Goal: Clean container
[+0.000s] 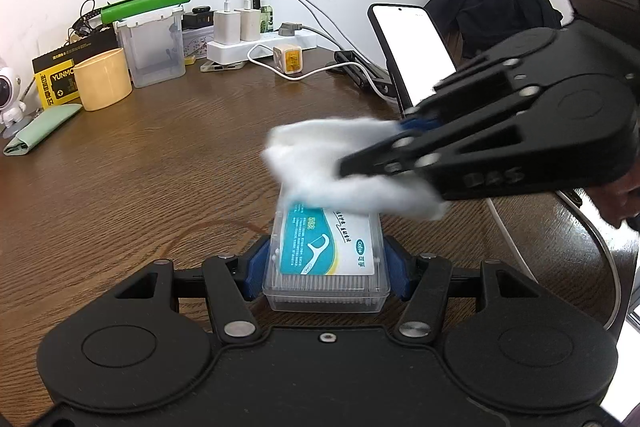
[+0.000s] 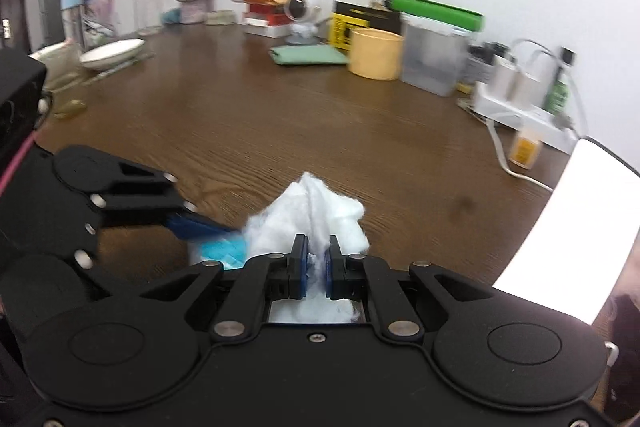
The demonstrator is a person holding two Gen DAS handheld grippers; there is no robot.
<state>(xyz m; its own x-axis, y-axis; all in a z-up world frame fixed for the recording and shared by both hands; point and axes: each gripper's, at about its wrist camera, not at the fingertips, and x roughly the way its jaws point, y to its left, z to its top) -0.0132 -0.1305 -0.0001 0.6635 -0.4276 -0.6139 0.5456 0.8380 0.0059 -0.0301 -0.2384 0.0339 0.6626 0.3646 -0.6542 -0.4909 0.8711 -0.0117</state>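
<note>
Your left gripper (image 1: 326,267) has its blue pads clamped on both long sides of the clear floss-pick box (image 1: 326,263), holding it just above the brown wooden table (image 1: 140,167). The box sits flat, with the teal-and-white label facing up and the rows of picks visible through the near wall.

Your right gripper (image 2: 316,267) is squeezed almost fully closed on a wad of white cotton (image 2: 316,215), which bunches out ahead of the fingertips. In the left wrist view that gripper (image 1: 344,167) comes in from the right, and the cotton (image 1: 332,163) is lying across the far end of the box lid, touching it and covering the top edge of the label. It looks a bit smeared there, so motion blur probably.

Along the back wall you've got a yellow cup (image 1: 103,79), a clear storage container with a green lid (image 1: 154,47), a white power strip with chargers (image 1: 260,45), and a phone on a stand (image 1: 412,51) with its screen lit white. A folded green cloth (image 1: 44,129) lies off to the left.
</note>
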